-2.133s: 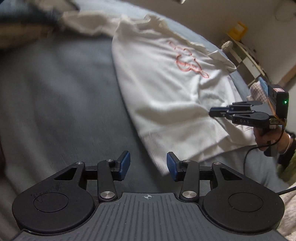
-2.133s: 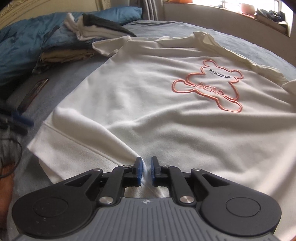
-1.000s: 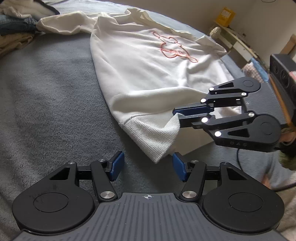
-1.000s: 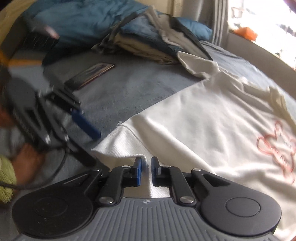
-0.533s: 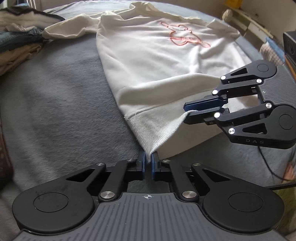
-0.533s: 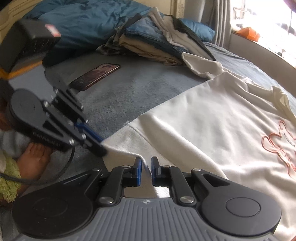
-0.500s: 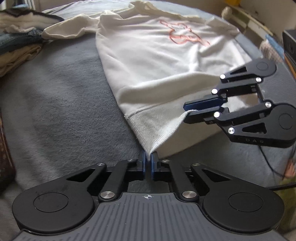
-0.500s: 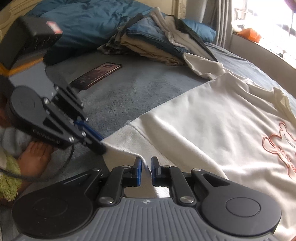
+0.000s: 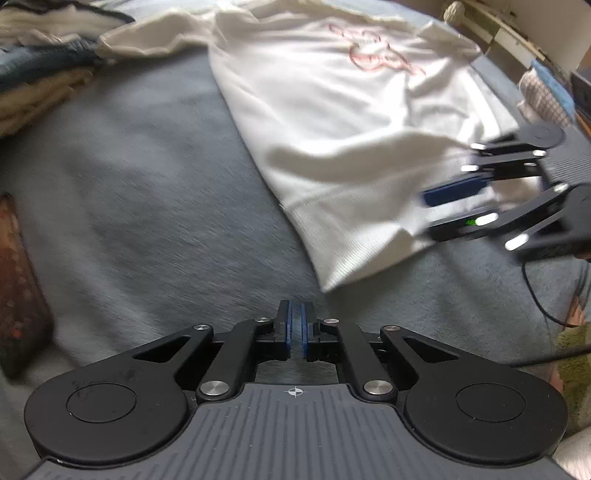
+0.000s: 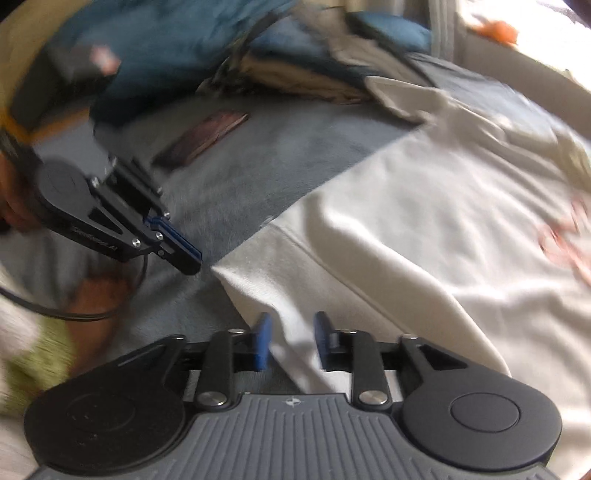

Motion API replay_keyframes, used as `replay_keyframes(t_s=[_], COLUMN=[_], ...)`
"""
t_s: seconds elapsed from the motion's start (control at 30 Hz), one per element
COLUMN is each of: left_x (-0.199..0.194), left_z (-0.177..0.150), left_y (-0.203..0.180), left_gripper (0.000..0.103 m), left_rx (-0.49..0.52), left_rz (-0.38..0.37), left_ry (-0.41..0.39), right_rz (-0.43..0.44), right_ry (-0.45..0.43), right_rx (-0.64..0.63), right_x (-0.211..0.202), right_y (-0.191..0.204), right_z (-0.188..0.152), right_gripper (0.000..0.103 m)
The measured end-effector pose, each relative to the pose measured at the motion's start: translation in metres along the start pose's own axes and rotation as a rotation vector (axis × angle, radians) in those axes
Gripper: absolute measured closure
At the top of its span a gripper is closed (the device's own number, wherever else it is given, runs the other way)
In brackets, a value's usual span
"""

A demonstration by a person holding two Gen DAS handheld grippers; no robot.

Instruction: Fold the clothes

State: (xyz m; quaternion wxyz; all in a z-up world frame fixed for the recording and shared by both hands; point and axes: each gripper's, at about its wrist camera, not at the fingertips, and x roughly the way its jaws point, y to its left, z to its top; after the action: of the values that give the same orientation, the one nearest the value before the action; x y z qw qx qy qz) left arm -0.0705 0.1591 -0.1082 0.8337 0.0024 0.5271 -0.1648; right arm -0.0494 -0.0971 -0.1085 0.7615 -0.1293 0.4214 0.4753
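A cream sweatshirt (image 9: 351,122) with a red bear outline (image 9: 373,55) lies spread on the grey bed cover (image 9: 147,184). My left gripper (image 9: 294,314) is shut with nothing in it. The ribbed hem corner (image 9: 328,280) lies just ahead of its tips, apart from them. In the right wrist view the left gripper (image 10: 188,258) sits beside that same corner (image 10: 229,273). My right gripper (image 10: 291,332) has its jaws opening. A fold of the sweatshirt's (image 10: 424,221) hem lies loose between them, and the pads do not press it. From the left wrist view the right gripper (image 9: 439,210) hovers at the hem's right end.
A phone (image 10: 201,138) lies on the cover left of the sweatshirt. A pile of folded clothes (image 10: 295,74) and a blue duvet (image 10: 166,40) sit beyond it. A bare foot (image 10: 96,299) and a black cable (image 9: 539,302) are near the bed's front. A shelf (image 9: 509,33) stands far right.
The left gripper closed on the hem corner, and the corner has since come out of it. The right jaws have spread apart, and the lifted hem has sunk onto the bed.
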Motion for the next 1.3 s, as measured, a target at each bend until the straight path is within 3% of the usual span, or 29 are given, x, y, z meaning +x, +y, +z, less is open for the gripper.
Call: replay_keyframes(t_s=[0.07,0.17,0.3,0.4,0.47,0.57,0.73,0.87,1.0,1.1,1.13,1.23,1.3], left_x=[-0.007,-0.011,0.008,0.028,0.041,0.054,0.061,0.061,0.062,0.062,0.062,0.061,0.061], left_z=[0.005,0.019,0.038,0.047,0.052,0.051,0.050,0.047,0.044,0.041,0.040,0.036,0.036], left_y=[0.003,-0.001,-0.024,-0.050,-0.067,-0.085,-0.093,-0.093,-0.094,-0.094,-0.094,-0.094,-0.093], left_gripper=[0.099,0.098,0.098,0.098,0.098,0.098,0.098,0.097,0.097,0.097,0.097,0.097,0.097], left_rx=[0.006,0.013,0.061,0.137,0.188,0.259,0.273,0.269,0.277,0.276,0.277,0.280,0.277], left_rz=[-0.002,-0.029,-0.081,-0.100,-0.102,-0.047,-0.003,0.003,0.009,0.014,0.017,0.022,0.020], left_ry=[-0.038,-0.097,-0.113,-0.105,-0.098,-0.085,-0.073,-0.072,-0.084,-0.102,-0.109,-0.128,-0.133], right_rz=[0.013,-0.042,-0.224,-0.346,-0.393,-0.443,-0.542,-0.531,-0.499,-0.471,-0.462,-0.493,-0.526], right_ry=[-0.041,-0.130,-0.202,-0.200,-0.170,-0.087,0.052,0.118,0.160,0.157,0.156,0.157,0.139], right_rx=[0.146,0.418,0.692,0.757,0.731,0.635,0.306,0.120,0.085,0.115,0.124,0.066,0.052], right_x=[-0.033,-0.093,-0.164,-0.192,-0.193,-0.176,-0.130,-0.100,-0.086,-0.087,-0.087,-0.083,-0.086], right_y=[-0.027,-0.077,-0.126,-0.143,-0.145,-0.142,-0.123,-0.114,-0.120,-0.122,-0.122,-0.109,-0.104], right_z=[-0.010,-0.040,-0.093,-0.117,-0.122,-0.121,-0.105,-0.096,-0.098,-0.099,-0.100,-0.099,-0.097], right_gripper=[0.072,0.071,0.071,0.071,0.071,0.071,0.071,0.071,0.072,0.081,0.088,0.102,0.103])
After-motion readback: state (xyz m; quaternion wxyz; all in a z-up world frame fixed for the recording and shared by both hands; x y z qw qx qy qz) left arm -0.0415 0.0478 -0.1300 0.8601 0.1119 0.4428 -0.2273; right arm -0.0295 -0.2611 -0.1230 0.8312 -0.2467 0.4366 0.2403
